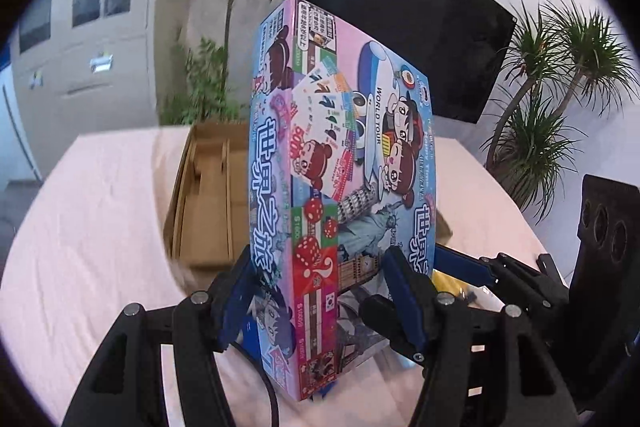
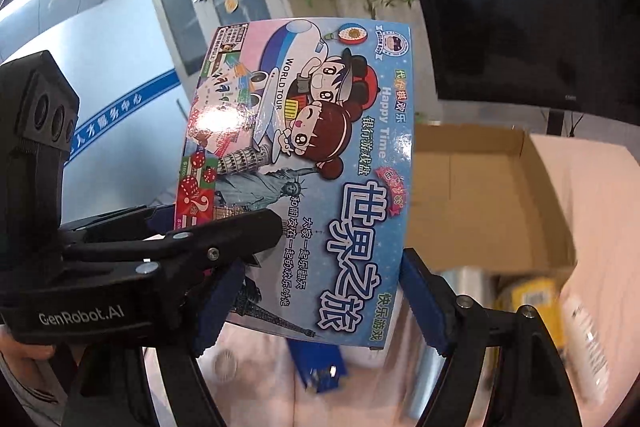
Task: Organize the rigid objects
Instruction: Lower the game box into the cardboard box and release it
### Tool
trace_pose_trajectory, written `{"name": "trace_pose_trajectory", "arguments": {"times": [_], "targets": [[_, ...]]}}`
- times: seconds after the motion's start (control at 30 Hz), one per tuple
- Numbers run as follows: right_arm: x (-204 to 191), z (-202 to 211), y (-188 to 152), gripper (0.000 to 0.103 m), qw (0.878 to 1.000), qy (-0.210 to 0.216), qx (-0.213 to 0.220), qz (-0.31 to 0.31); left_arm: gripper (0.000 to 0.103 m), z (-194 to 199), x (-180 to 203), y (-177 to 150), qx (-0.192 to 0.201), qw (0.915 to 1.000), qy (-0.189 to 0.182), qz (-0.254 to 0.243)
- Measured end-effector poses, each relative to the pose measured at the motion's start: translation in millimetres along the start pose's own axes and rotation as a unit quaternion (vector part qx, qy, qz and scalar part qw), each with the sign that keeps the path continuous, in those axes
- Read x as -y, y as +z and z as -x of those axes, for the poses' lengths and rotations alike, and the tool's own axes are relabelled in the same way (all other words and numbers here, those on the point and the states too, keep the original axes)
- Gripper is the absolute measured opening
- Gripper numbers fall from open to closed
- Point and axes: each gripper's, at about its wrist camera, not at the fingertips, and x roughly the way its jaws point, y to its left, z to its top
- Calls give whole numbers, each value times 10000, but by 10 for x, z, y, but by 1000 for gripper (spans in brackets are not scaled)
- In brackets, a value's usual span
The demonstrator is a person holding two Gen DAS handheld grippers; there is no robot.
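Note:
A colourful board game box (image 1: pixel 340 155) printed with cartoon children and "WORLD TOUR" is held upright above the table. My left gripper (image 1: pixel 320 303) is shut on its lower end, one blue pad on each side. My right gripper (image 2: pixel 320 291) also closes on the same game box (image 2: pixel 304 163), pads on its left and right edges. The left gripper's body (image 2: pixel 168 251) crosses the right wrist view at the box's lower left. An open cardboard carton (image 1: pixel 208 195) sits behind the game box; it also shows in the right wrist view (image 2: pixel 480 195).
The table (image 1: pixel 88 227) has a pale pink cloth. A black monitor (image 1: pixel 400 39) stands at the back, with potted plants (image 1: pixel 552 107) beside it. A yellow item (image 2: pixel 528 303), a white bottle (image 2: pixel 588 343), a clear roll (image 2: pixel 468 283) and a blue object (image 2: pixel 320 363) lie near the carton.

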Motion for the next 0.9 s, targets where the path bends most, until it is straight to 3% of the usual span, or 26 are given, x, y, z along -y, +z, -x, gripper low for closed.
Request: {"name": "trace_pose_trajectory", "arguments": {"times": [0.27, 0.47, 0.63, 0.7, 0.73, 0.8, 0.9], "targets": [[237, -357, 550, 76, 9997, -225, -52, -72, 62, -494, -186, 551, -137, 9998, -152, -77], [695, -1300, 949, 76, 9967, -88, -715, -376, 62, -1166, -454, 700, -722, 9974, 0, 1], [1024, -2099, 620, 76, 9819, 100, -1731, -757, 62, -1883, -749, 290, -1751, 9839, 124, 326], [1072, -2310, 469, 73, 9737, 47, -2144, -770, 49, -2005, -803, 129, -1985, 9792, 209, 358], [1056, -2401, 424, 47, 9706, 85, -2316, -651, 51, -2044, -817, 70, -2066, 9772, 359, 347], [1028, -2437, 394, 47, 9693, 100, -2391, -567, 51, -2045, -864, 30, -2175, 9738, 377, 555], [1088, -2472, 418, 49, 9646, 252, -2559, -595, 51, -1856, -891, 37, -1952, 9782, 474, 533]]}}
